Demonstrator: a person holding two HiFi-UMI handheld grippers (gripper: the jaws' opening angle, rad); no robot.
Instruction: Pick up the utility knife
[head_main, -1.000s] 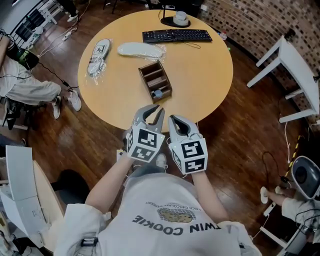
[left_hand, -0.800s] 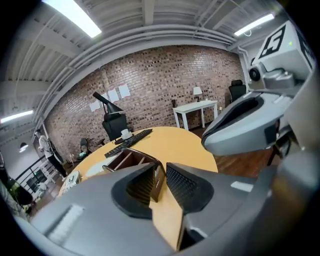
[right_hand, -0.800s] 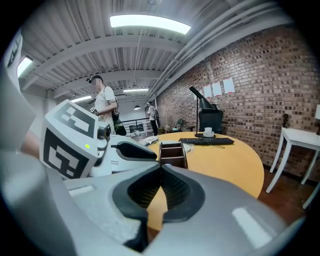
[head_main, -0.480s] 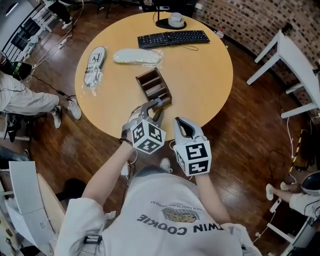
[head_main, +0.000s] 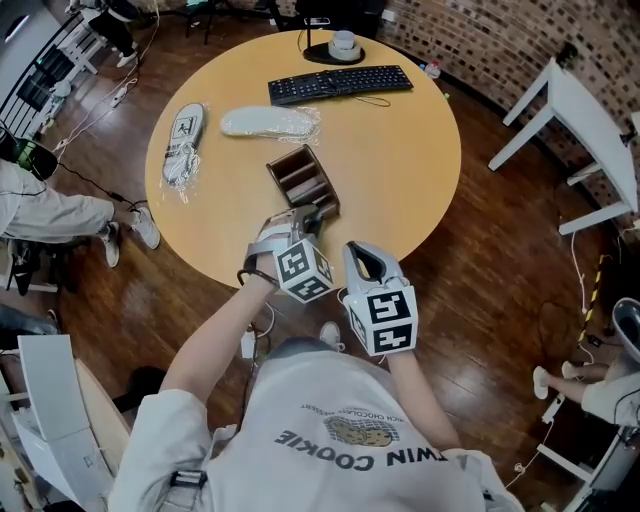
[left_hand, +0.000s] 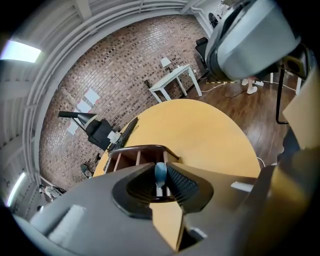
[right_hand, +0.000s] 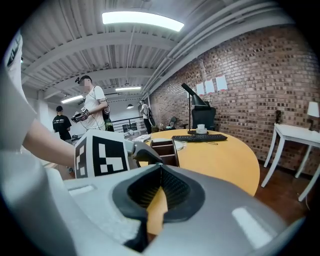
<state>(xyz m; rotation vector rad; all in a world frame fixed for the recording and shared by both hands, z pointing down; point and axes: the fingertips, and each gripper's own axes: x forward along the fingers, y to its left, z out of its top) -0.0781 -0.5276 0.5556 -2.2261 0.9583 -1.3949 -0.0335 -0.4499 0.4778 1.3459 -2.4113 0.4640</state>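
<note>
table top (head_main: 400, 170): being shown as smooth light wood-look sheet, low satin sheen
organizer (head_main: 303, 180): being shown as dark brown wood, smooth, faint gloss on the dividers
utility knife (left_hand: 160, 172): only the blue end being shown, smooth plastic, slight shine
keyboard (head_main: 340, 84): being shown as black plastic, matt
clear wrap (head_main: 270, 122): being shown as thin plastic film, crinkled, glossy
floor (head_main: 500, 280): being shown as dark wood planks, polished, light being reflected
wall (head_main: 480, 40): being shown as brick, rough, matt
T-shirt (head_main: 330, 440): being shown as pale cloth, matt, printed
side table (head_main: 580, 110): being shown as white, smooth, painted look
</note>
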